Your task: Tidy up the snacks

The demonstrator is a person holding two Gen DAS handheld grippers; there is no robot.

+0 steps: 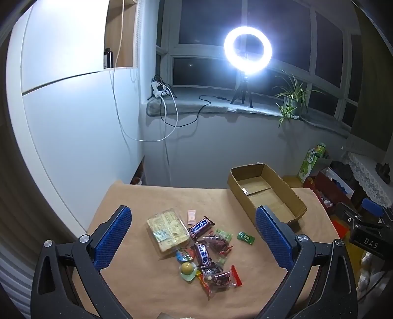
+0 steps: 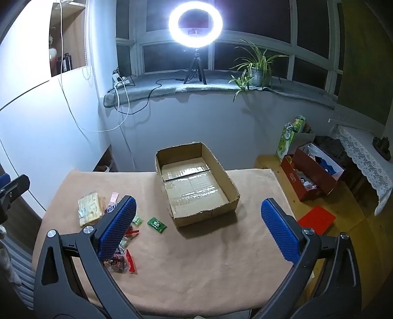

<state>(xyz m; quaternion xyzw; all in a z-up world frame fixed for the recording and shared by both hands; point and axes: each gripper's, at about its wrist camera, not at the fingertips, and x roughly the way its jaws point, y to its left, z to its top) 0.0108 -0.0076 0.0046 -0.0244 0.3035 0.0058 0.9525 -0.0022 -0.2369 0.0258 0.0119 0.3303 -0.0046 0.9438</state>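
A heap of snacks (image 1: 201,252) lies on the tan table cover (image 1: 152,289): a clear pack of biscuits (image 1: 167,229), two Snickers bars (image 1: 200,227), a green sachet (image 1: 245,238), red-wrapped sweets (image 1: 223,279). My left gripper (image 1: 192,236) hovers above the heap, open, nothing between its blue pads. An empty cardboard box (image 2: 196,181) stands at the far side of the table. My right gripper (image 2: 199,225) hangs open in front of the box, empty. Its left finger (image 2: 118,228) hides part of the heap; the biscuit pack (image 2: 89,208) and green sachet (image 2: 156,224) still show.
A ring light (image 2: 195,23) on a tripod and a potted plant (image 2: 258,71) stand on the windowsill behind. To the right on the floor are a red box of clutter (image 2: 312,176), a green carton (image 2: 288,139) and a red mat (image 2: 316,219). White wall at left.
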